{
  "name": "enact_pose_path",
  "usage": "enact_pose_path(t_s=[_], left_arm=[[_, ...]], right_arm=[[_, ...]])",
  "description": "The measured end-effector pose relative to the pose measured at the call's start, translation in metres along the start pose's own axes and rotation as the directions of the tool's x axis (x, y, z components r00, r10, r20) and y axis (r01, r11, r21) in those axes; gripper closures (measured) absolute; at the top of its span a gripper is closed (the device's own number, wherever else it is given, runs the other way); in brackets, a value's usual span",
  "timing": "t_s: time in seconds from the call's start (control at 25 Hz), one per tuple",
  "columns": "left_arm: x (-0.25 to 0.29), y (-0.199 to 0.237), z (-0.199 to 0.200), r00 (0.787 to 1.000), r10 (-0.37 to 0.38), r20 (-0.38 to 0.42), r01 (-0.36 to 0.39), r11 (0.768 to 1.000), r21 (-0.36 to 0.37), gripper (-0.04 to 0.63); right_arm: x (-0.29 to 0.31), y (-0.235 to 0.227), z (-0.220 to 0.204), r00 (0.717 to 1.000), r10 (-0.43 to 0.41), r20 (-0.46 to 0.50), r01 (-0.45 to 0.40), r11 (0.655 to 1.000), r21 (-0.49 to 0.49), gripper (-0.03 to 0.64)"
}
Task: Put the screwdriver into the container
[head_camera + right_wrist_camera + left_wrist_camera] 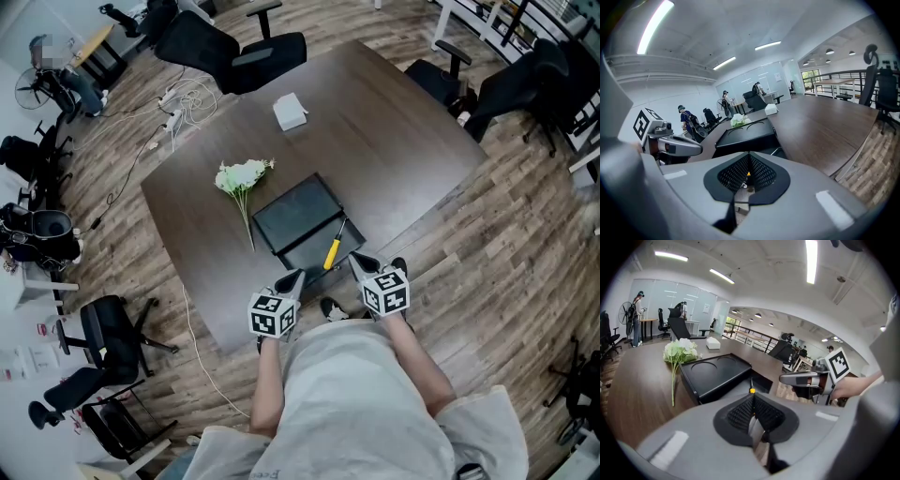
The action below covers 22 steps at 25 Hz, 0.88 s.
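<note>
At the bottom of the head view, the person holds both grippers just off the near edge of the dark wooden counter [394, 141]. The left gripper [292, 279] has its jaws pressed together with nothing between them, and the right gripper [362, 263], a little further right, likewise has its jaws together and empty. Just beyond their tips, at the frame's centre, sits the black container [295, 214]. The yellow-handled screwdriver [332, 251] lies across its nearer, lower section, with the shaft pointing away toward the upper right. To the left of the container lies a bunch of white flowers [242, 176]. Further up the counter rests a small white box [290, 111], and black office chairs [234, 52] stand past the far edge.
</note>
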<state>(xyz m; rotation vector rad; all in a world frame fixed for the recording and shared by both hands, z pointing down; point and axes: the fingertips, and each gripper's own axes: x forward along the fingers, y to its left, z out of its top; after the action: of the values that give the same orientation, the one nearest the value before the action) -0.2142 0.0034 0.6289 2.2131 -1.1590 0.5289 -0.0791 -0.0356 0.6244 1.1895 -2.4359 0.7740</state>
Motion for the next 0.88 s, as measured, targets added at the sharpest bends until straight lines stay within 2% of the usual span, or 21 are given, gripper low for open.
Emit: enact_pose_path(t_s=[0.88], left_arm=[[-0.015, 0.008, -0.018, 0.999, 0.031, 0.009, -0.030, 0.999, -0.035, 0.541]], right_arm=[[0.009, 0.021, -0.011, 0.999, 0.045, -0.030, -0.046, 0.998, -0.040, 0.615]])
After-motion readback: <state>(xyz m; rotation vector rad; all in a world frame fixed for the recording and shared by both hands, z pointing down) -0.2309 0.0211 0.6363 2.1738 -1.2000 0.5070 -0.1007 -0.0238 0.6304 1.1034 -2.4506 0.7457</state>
